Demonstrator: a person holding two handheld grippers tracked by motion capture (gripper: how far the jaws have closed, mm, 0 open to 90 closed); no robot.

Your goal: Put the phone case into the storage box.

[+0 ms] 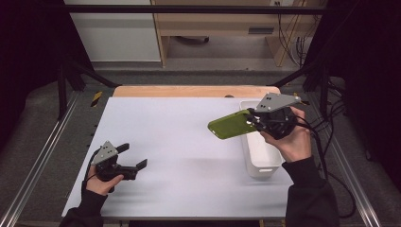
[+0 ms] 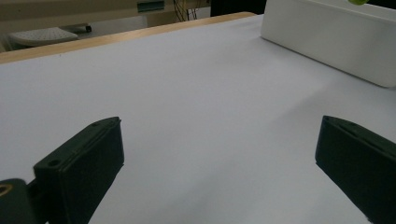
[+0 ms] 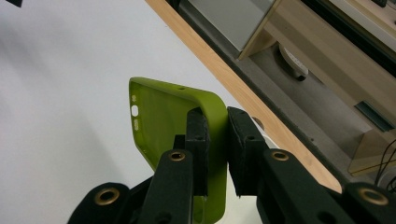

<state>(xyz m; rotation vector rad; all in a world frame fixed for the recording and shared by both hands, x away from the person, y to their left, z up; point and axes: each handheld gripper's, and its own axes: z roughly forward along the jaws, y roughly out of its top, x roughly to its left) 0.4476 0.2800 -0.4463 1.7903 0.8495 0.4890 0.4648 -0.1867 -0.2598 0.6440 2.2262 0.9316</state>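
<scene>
Presently, the soft olive-green phone case (image 1: 231,125) is gripped by one edge in the closed right claw (image 1: 253,120), held above the table (image 1: 179,156), its long axis extending leftward from the white plastic bin (image 1: 259,161); the left claw (image 1: 135,158) is open, well apart.

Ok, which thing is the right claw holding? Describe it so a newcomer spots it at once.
Start at the white bin on the table's right edge. Just above its far end, the right claw is shut on a phone case. It is the only lime-green thing among white and black.
</scene>
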